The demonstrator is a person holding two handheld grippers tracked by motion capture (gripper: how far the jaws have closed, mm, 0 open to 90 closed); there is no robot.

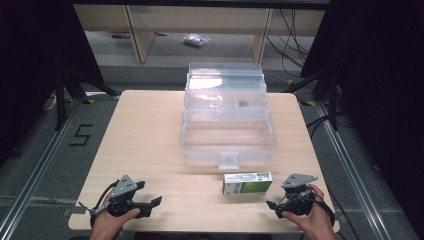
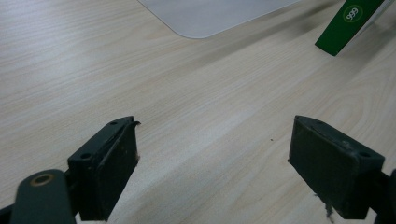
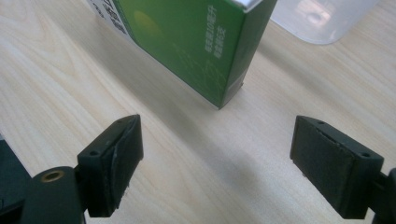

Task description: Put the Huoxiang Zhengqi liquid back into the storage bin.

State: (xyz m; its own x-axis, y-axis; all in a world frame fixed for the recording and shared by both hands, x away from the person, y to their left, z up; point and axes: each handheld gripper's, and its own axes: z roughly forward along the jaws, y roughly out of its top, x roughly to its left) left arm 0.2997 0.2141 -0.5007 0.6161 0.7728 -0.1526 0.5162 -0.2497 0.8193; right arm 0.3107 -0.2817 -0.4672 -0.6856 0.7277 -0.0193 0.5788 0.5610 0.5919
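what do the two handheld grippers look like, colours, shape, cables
Both the left gripper and right gripper are black with two blocky, flat-faced fingers. Each carries a grey three-cornered plate on top, and thin dark cables loop from each body. A brass-coloured ring sits on the left finger's arm in both gripper views.

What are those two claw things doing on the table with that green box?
A person holds a gripper in each hand at the near edge of the wooden table. The right gripper sits open just beside the green and white box, its jaws pointed at it but not touching. The left gripper rests open too, farther off, holding nothing. Behind the box stands a clear plastic bin with its lid up, and it looks empty.
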